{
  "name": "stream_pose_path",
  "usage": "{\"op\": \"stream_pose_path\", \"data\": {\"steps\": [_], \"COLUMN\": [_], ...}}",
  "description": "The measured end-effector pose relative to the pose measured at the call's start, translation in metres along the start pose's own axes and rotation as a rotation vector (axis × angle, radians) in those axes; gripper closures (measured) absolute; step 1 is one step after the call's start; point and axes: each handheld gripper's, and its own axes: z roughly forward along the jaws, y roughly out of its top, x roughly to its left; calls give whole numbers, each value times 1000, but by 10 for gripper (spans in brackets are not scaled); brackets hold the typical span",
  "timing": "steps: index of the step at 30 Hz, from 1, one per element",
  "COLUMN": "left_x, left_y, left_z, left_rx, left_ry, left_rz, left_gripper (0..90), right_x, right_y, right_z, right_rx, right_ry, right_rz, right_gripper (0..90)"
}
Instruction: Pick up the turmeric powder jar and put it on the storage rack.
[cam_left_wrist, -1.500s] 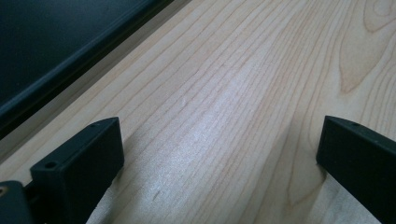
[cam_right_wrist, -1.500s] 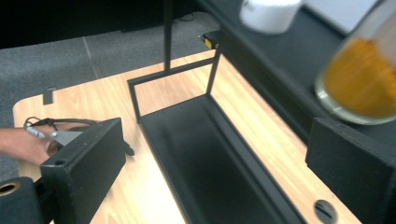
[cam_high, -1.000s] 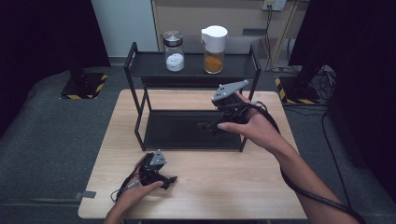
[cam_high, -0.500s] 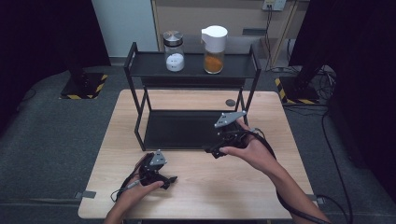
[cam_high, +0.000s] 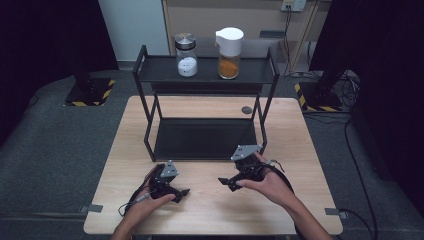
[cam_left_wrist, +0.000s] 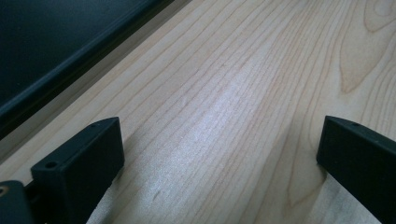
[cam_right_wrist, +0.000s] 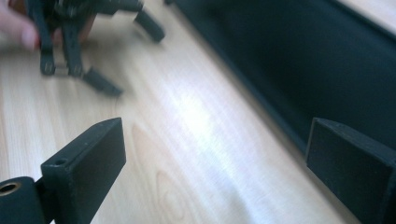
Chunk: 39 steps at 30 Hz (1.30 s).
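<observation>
Wooden worktop (cam_high: 210, 210) occupied by both grippers, near front edge, before black rack (cam_high: 205, 137). Left gripper (cam_high: 184, 192) jaws spread wide, nothing held. Right gripper (cam_high: 223, 181) jaws likewise wide, empty, pointed toward left gripper.

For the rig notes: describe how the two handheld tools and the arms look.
Each tool, left and right, is black with two blocky flat-faced jaws, a grey three-cornered plate on top and a thin trailing cable. The forearms are bare, with no sleeves visible.
</observation>
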Motion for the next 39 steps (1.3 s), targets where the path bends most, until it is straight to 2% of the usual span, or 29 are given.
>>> {"op": "stream_pose_path", "data": {"steps": [3,6,11,19,32,37,39], "left_x": [0,0,0,-1,-1,-1,-1], "left_y": [0,0,0,0,0,0,0], "left_z": [0,0,0,0,0,0,0], "left_rx": [0,0,0,0,0,0,0], "left_ry": [1,1,1,4,4,5,5], "left_rz": [-1,-1,-2,-4,-4,-4,-5], "left_gripper": [0,0,0,0,0,0,0], "right_x": [5,6,9,5,-11,-20,-24], "right_y": [-10,-22,-42,-62,-93,-103,-107], "right_z": [7,11,14,7,-18,-26,-29], "right_rx": [33,42,76,83,90,83,73], "right_ry": [15,20,-5,-39,-110,-143,-162], "right_rz": [-27,-24,-19,0,73,116,150], "right_gripper": [58,58,58,58,58,58,58]}}
